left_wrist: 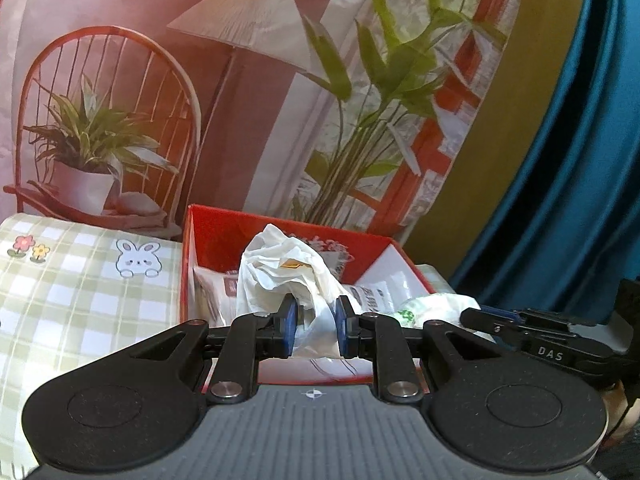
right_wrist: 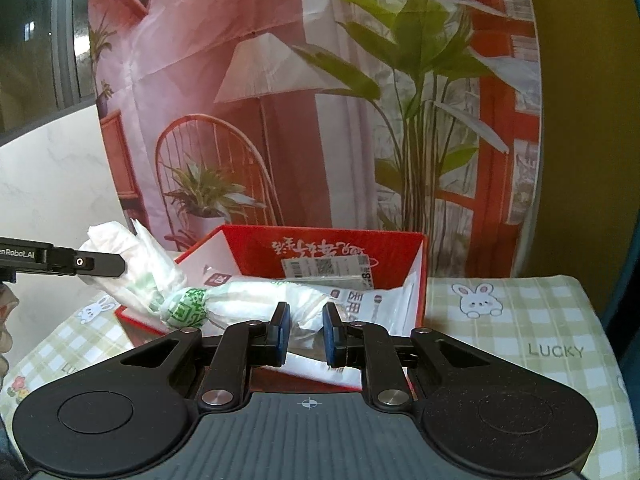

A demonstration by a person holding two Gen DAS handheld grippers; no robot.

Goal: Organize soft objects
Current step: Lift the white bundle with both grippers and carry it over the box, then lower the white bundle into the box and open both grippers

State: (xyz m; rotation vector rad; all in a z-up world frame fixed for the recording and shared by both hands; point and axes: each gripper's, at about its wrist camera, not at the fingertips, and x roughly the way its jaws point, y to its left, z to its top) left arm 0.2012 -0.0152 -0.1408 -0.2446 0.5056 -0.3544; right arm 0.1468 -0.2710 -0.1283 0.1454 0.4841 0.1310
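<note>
The left gripper (left_wrist: pixel 313 326) is clenching one end of a crumpled white plastic bag (left_wrist: pixel 280 272), while the right gripper (right_wrist: pixel 306 330) is pinching the other end, so the bag is stretching between them, likely to keep it from sagging. It is hanging just ahead of both, over the red box (right_wrist: pixel 344 252), which is holding packets and resting on the checked cloth (left_wrist: pixel 60 280).

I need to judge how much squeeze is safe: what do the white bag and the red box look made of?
White bag: thin plastic film, slightly glossy and translucent, judging by its fine crinkles and twisted neck; both pairs of fingers are shut on it. Red box: probably coated cardboard, with flat stiff walls, sharp folded corners, white inside faces and printed lettering.
</note>
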